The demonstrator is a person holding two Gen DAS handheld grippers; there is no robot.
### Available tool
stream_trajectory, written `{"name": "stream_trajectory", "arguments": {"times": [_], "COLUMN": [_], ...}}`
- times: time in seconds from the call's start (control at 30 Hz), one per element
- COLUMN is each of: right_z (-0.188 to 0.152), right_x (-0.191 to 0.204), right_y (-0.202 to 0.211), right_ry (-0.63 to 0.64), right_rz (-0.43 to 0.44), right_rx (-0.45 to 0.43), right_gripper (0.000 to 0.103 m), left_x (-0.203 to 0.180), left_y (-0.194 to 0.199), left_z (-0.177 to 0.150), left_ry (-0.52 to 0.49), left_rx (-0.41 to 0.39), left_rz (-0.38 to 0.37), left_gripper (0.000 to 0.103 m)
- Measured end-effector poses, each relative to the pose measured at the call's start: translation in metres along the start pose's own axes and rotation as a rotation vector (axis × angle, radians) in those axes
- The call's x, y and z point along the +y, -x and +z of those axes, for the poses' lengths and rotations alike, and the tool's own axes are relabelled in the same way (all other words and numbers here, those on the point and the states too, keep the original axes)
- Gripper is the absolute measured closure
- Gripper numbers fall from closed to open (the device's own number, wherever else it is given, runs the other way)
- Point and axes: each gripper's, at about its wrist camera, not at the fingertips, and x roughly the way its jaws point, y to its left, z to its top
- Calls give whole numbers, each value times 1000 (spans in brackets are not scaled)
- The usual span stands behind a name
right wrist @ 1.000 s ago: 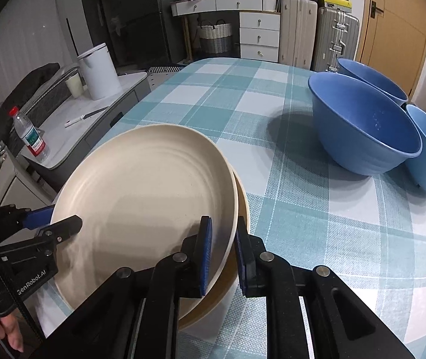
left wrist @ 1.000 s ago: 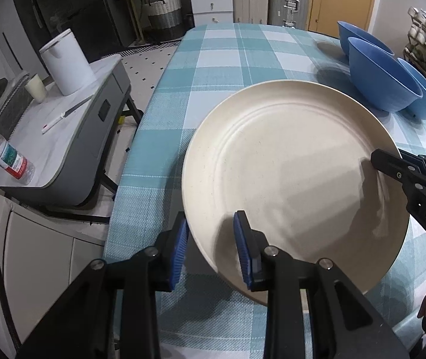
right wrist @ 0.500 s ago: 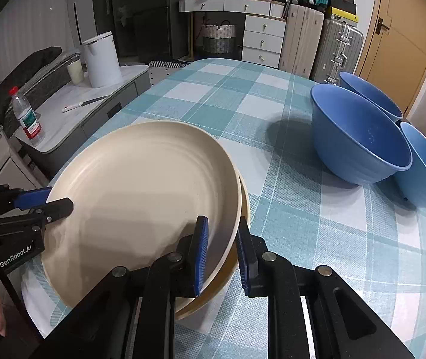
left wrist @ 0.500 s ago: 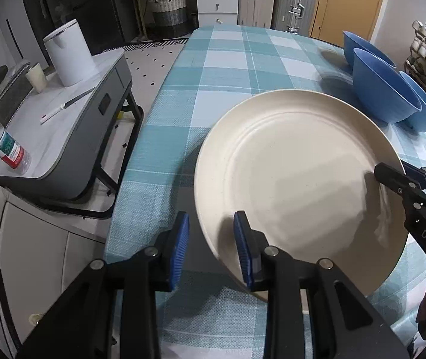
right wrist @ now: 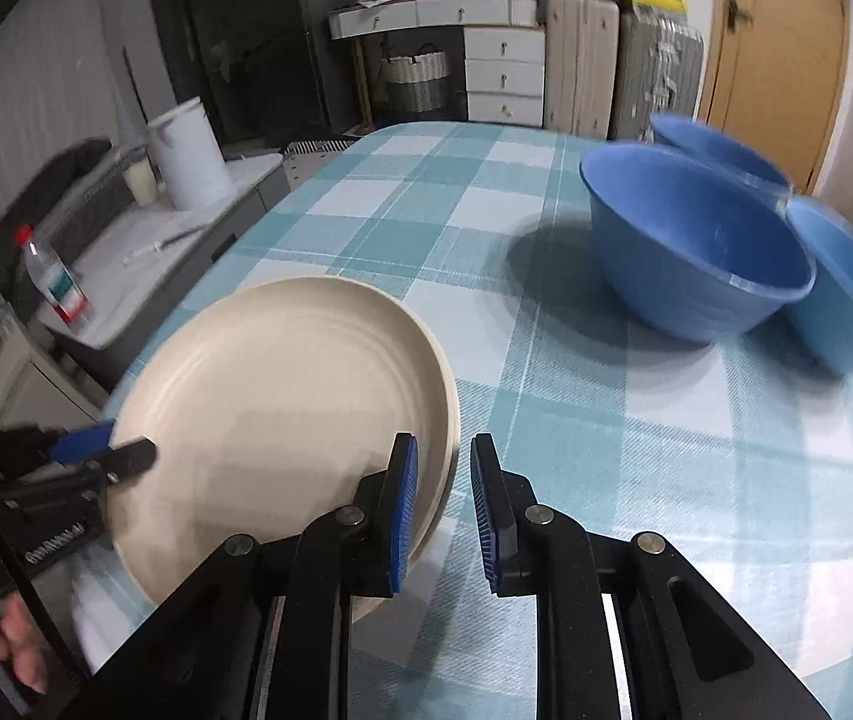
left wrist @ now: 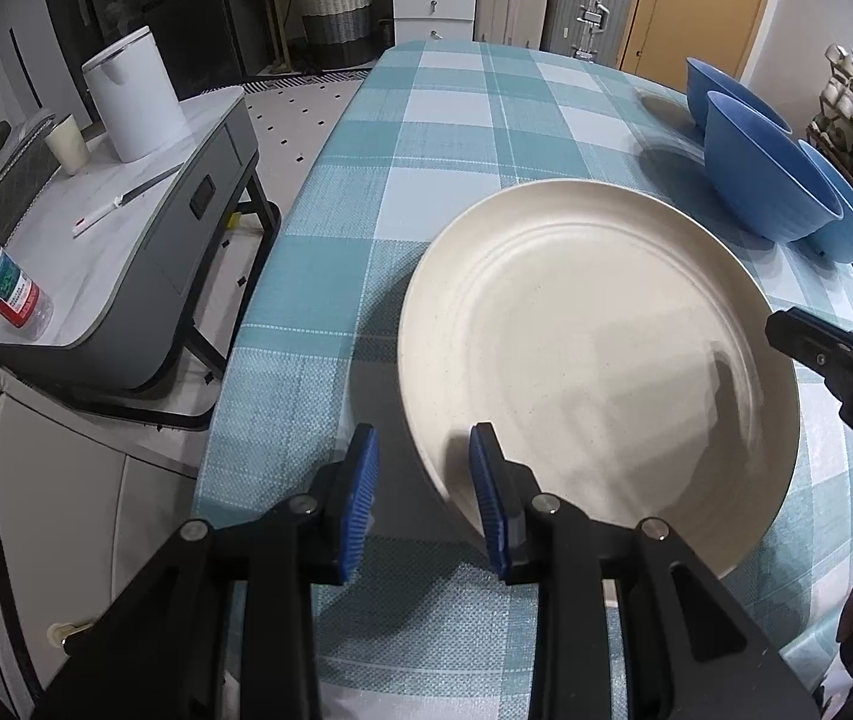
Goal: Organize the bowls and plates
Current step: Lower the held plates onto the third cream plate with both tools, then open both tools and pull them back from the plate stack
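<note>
1. Plates (left wrist: 594,360) — lying flat in the lower middle of the left wrist view, cream, on the checked tablecloth (left wrist: 486,120) close to the table's near edge. Showing a second, darker rim just under the upper one in the right wrist view, so probably sitting as a stack of two.
2. Straddling the near-left rim of the top plate (right wrist: 282,408) with the left gripper (left wrist: 423,468): one blue pad over the plate, the other off it above the cloth. Standing parted with a gap showing, so not pinching; seemingly steadying rather than carrying.
3. Straddling the opposite rim with the right gripper (right wrist: 444,480), low in the right wrist view. Pads standing slightly apart, rim between them, cloth showing beside the outer pad, so no squeeze there either.
4. Flanking the plate from both sides, likely for keeping it level and centred over the one beneath.
5. Waiting at the upper right of both views: three blue bowls (right wrist: 696,258), crowded together, touching or nearly so, not nested — probably being left for a later sorting step.
</note>
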Motion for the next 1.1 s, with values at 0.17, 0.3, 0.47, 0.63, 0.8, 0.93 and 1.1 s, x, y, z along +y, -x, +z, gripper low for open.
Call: {"name": "stream_trajectory", "arguments": {"times": [0.17,0.3,0.47,0.63,0.8,0.93,1.1], "right_z": [-4,-8,-13,-16,-20,-22,-22], "right_x": [-17,-25,-19,-16,-12,-7,-6], "right_y": [-11,-19,-25,-32,-35,-36,-36], "right_ry": [-126,-186,-144,-172,-186,-190,-197], "right_rz": [92,132,107,173,225,250,255], "right_rx": [48,61,52,74,90,97,101], "right_gripper": [76,62,56,56,56,55,55], "left_x": [2,3,2,1,-2,-7,-8], "left_y": [-4,-5,-5,-6,-7,-7,-9], "left_z": [-2,-4,-4,-4,-7,-8,-8], "left_ry": [26,41,58,64,91,89,106], "left_rx": [23,32,38,45,71,74,72], "left_rz": [-33,-61,-83,-84,-156,-173,-187], "left_gripper": [56,56,55,54,53,51,49]}}
